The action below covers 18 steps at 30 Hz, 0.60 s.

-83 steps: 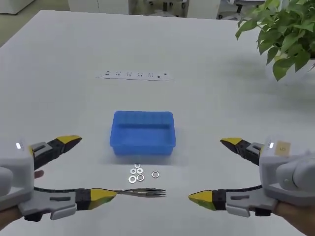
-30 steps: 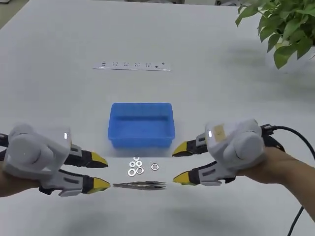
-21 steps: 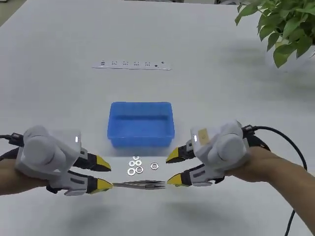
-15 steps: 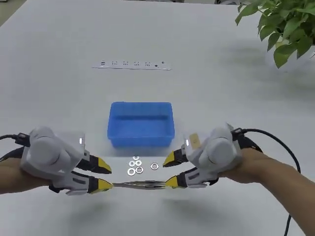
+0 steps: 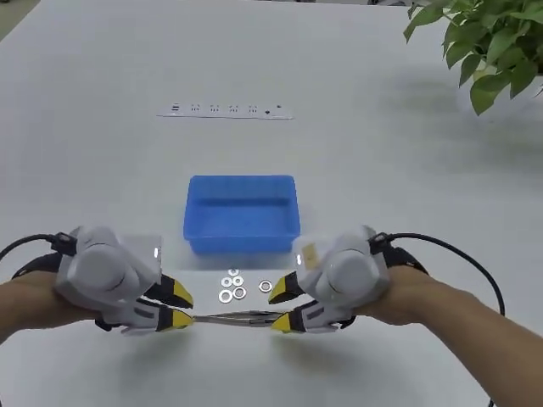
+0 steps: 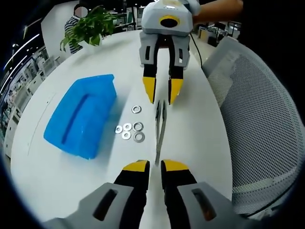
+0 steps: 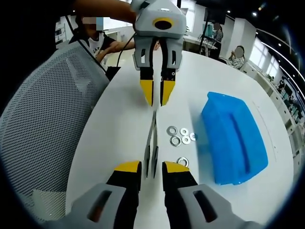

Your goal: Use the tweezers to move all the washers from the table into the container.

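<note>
Thin metal tweezers (image 5: pixel 233 318) lie flat on the white table, below several loose washers (image 5: pixel 231 287) and one separate washer (image 5: pixel 265 287). The blue container (image 5: pixel 242 212) stands just behind the washers. My left gripper (image 5: pixel 180 306) is open at the tweezers' joined end; in the left gripper view the tweezers (image 6: pixel 159 126) run away from its tips (image 6: pixel 155 165) toward the right gripper (image 6: pixel 162 93). My right gripper (image 5: pixel 282 307) is open, its tips (image 7: pixel 151 168) flanking the forked end of the tweezers (image 7: pixel 151 143). The left gripper (image 7: pixel 156 93) faces it.
A white strip with small markings (image 5: pixel 225 110) lies farther back on the table. A potted green plant (image 5: pixel 484 47) stands at the back right. A cable (image 5: pixel 450 254) trails from the right hand. A mesh chair (image 6: pixel 257 109) sits beyond the table's near edge.
Both grippers have come inward along the table toward the two ends of the tweezers, the right one moving left the most. The tweezers and washers have not moved.
</note>
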Tool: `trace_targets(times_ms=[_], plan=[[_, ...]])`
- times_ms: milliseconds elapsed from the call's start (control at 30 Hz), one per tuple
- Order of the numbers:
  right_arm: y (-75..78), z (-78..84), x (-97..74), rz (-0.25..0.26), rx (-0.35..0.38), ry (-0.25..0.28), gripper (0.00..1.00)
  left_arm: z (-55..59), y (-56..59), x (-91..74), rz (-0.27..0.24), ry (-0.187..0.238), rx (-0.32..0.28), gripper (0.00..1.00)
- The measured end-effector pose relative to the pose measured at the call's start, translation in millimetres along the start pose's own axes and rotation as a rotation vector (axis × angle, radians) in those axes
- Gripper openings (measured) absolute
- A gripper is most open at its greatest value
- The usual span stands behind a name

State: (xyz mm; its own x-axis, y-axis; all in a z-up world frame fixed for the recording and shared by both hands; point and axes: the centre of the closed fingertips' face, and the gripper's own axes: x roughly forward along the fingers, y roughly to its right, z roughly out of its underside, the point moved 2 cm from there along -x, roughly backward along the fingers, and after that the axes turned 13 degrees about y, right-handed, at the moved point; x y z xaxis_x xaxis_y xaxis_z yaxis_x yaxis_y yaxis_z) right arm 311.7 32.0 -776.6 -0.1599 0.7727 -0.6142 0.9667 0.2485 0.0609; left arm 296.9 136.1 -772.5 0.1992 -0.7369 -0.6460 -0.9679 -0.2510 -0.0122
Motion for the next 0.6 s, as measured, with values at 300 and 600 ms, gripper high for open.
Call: trace_targets(times_ms=[300, 600], plan=[[0.8, 0.0, 7.1, -0.005, 0.031, 0.004, 0.16, 2.6, 1.1, 6.4, 0.020, -0.010, -0.010, 0.13], [-1.6, 3.5, 11.3, -0.008, 0.036, -0.009, 0.15, 4.3, 2.0, 15.0, 0.017, -0.020, -0.004, 0.11]])
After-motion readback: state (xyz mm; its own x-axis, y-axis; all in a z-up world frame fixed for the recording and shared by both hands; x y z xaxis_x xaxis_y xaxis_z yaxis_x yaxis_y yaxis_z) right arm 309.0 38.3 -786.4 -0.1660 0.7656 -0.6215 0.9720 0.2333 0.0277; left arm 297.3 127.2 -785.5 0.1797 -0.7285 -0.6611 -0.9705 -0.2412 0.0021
